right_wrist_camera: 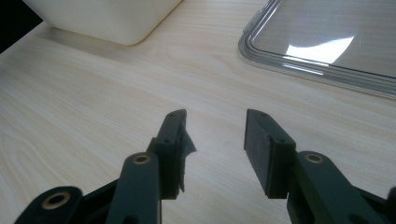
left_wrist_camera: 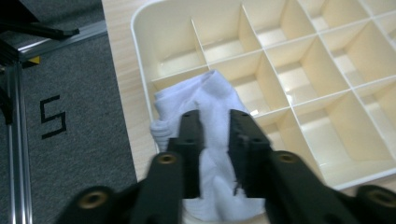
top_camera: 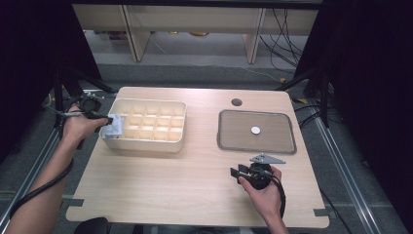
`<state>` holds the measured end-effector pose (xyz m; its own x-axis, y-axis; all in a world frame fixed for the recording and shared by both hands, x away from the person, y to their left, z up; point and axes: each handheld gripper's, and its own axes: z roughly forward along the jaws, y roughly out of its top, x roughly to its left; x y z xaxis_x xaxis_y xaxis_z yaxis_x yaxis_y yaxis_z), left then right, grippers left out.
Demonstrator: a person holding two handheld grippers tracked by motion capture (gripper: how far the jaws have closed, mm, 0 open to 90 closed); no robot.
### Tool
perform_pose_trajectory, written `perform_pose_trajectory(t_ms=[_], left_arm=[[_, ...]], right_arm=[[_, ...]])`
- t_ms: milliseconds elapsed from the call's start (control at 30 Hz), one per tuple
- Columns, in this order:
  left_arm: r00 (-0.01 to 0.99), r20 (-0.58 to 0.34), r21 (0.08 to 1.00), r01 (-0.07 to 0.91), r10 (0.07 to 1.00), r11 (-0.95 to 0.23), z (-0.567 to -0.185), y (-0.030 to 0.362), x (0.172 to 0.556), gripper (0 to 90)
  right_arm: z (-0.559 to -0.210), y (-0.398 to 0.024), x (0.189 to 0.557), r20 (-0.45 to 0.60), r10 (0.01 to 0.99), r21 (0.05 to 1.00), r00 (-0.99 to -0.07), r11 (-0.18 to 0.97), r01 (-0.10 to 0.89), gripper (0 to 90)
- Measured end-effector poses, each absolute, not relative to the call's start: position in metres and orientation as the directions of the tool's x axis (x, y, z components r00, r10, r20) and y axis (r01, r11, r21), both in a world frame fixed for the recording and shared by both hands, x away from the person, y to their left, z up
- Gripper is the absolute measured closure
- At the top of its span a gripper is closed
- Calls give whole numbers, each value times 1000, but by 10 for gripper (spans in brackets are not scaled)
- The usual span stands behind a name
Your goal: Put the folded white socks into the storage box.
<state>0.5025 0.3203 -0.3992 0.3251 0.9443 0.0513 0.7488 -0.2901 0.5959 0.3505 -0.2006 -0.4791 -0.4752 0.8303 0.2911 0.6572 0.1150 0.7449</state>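
A: Left gripper (left_wrist_camera: 215, 135)?
B: Black fingers (left_wrist_camera: 191, 140) pinched close together on a crumpled white cloth sock (left_wrist_camera: 210, 100), fabric squeezed between the pads. It's a grip.

A: Where's the sock?
B: At the near-left corner of the cream plastic divided organizer box (left_wrist_camera: 299, 70). In the high view the sock (top_camera: 113, 126) hangs over the box (top_camera: 146, 126) at its left end, bunched against the rim. Part sits in the corner compartment, part drapes over the outer wall; a rolled edge sticks out on the side toward the light wooden surface (top_camera: 195, 180).

A: Long axis?
B: In the left gripper view it runs roughly bottom to top, along the fingers, far end pointing into the box toward the next compartment. It's crumpled, so toe versus cuff can't be told.

A: Left hand in the high view?
B: The left hand (top_camera: 80, 126) is at the surface's left edge, gripper (top_camera: 104, 118) aimed right at the box end.

A: Right gripper (right_wrist_camera: 215, 140)?
B: Fingers (right_wrist_camera: 268, 149) spread apart, nothing between them, just bare wood. A small torn bit of pad material sticks off the left-hand finger.

A: Where's it sitting?
B: In the high view the right gripper (top_camera: 235, 171) is low over the front right of the surface, held by the right hand (top_camera: 265, 192), pointing left. The clear grey rectangular lid (top_camera: 256, 131) lies flat just beyond it, well apart from the box.
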Motion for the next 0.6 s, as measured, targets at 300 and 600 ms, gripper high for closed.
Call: perform_pose_trajectory(t_ms=[300, 600], left_arm=[[314, 98, 480, 816, 944, -322, -426, 313, 521, 896], [338, 99, 370, 861, 936, -350, -430, 316, 527, 896]], right_arm=[[-479, -203, 351, 299, 833, 736, -465, 109, 669, 600], [-480, -200, 350, 304, 827, 736, -473, 111, 668, 600]])
